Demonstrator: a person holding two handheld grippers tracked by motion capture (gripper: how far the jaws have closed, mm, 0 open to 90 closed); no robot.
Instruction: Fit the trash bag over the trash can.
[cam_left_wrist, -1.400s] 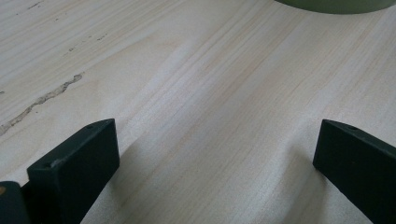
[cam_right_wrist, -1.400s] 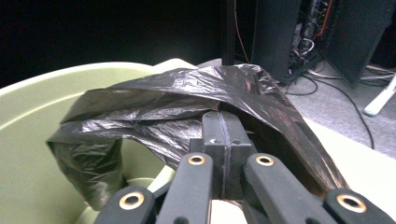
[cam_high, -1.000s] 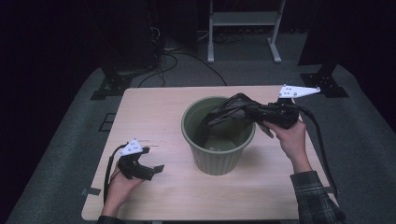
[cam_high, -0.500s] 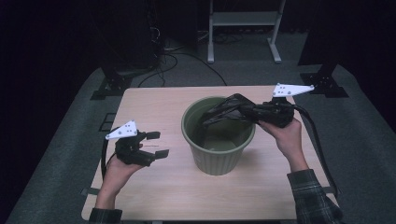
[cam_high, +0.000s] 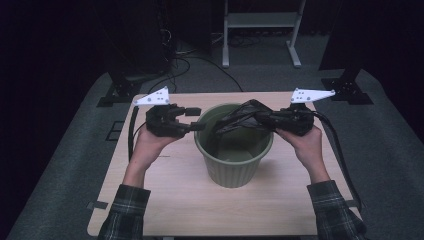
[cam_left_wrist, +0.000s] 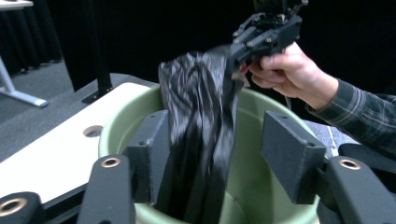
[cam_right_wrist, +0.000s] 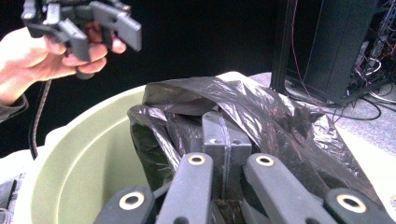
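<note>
A green plastic bin (cam_high: 234, 160) stands in the middle of the wooden table (cam_high: 165, 200). My right gripper (cam_high: 266, 119) is shut on a crumpled black plastic bag (cam_high: 239, 121) and holds it over the bin's mouth. In the right gripper view the shut jaws (cam_right_wrist: 226, 140) pinch the bag (cam_right_wrist: 261, 112). My left gripper (cam_high: 198, 119) hovers at the bin's left rim and points at the bag. Its jaws have just been closing and stand half apart. In the left gripper view the bag (cam_left_wrist: 201, 121) hangs between them, with no pad pressing on it.
Black stand bases (cam_high: 117, 92) (cam_high: 350, 87) rest on the grey floor beside the table's far corners. A pale metal frame (cam_high: 260, 30) and loose cables (cam_high: 200, 60) lie behind the table. A cable (cam_high: 340, 150) trails from the right gripper along the table's right side.
My left hand has lifted off the table's front left and swung up and right to the bin's left rim, its jaws narrowing. The right gripper with the bag has stayed put.
</note>
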